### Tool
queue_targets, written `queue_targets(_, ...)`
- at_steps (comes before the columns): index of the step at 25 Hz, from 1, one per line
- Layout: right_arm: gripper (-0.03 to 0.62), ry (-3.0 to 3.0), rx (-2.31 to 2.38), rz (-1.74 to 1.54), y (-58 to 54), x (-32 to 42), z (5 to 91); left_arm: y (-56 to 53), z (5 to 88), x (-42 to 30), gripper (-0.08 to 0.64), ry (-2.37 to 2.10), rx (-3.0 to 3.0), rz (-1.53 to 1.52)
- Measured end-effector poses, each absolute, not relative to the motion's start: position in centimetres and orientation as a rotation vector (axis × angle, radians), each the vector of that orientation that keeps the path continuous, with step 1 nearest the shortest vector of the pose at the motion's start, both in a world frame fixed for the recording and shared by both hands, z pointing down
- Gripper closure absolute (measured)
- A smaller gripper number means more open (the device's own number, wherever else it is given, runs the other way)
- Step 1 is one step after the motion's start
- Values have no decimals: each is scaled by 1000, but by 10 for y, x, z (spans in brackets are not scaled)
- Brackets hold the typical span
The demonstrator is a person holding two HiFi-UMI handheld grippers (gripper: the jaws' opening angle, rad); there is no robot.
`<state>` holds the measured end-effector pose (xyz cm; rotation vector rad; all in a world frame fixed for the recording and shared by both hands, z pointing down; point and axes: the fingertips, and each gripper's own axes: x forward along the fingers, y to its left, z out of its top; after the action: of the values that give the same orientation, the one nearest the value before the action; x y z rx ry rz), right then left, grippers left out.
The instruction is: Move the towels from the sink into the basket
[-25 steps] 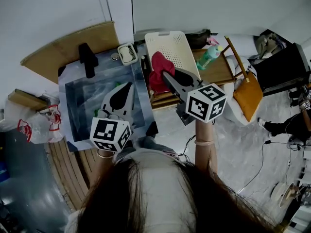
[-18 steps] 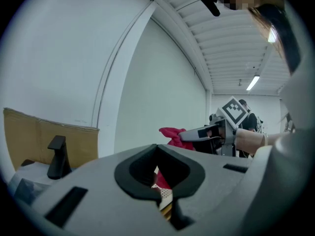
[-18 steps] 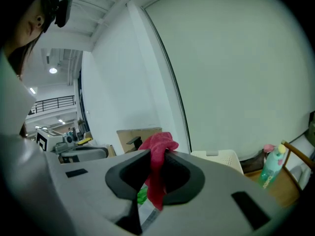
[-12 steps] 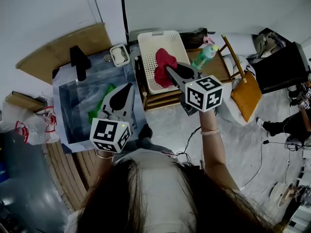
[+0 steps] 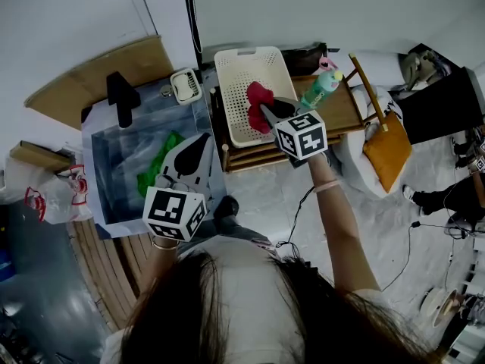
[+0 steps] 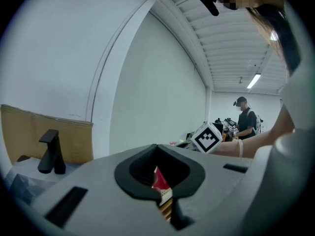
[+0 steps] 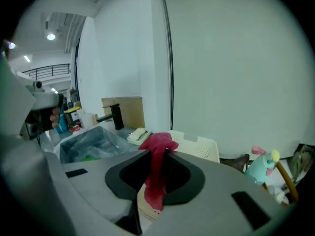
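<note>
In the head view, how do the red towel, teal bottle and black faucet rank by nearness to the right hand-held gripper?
1. red towel: clamped in the right hand-held gripper.
2. teal bottle: close, on its right.
3. black faucet: far left.

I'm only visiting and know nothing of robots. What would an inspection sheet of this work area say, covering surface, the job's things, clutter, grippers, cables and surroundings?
Surface: plastic-lined sink beside a wooden bench.
Job's things: red towel hangs above the white basket on the bench; green towel lies in the sink.
Clutter: black faucet, soap dish, teal bottle, orange bag.
Grippers: right gripper shut on the red towel; left gripper shut, empty, by the sink.
Cables: black cable across the floor.
Surroundings: white wall, cardboard sheet, another person in the background.
</note>
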<state>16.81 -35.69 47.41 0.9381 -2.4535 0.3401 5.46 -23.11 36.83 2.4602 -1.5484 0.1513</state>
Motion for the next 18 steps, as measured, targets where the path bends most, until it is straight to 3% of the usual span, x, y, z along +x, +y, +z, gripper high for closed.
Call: queue_targets(18,500,-2061,760,280,-389,180,607,-229,387,38,557,-1598,2385,204)
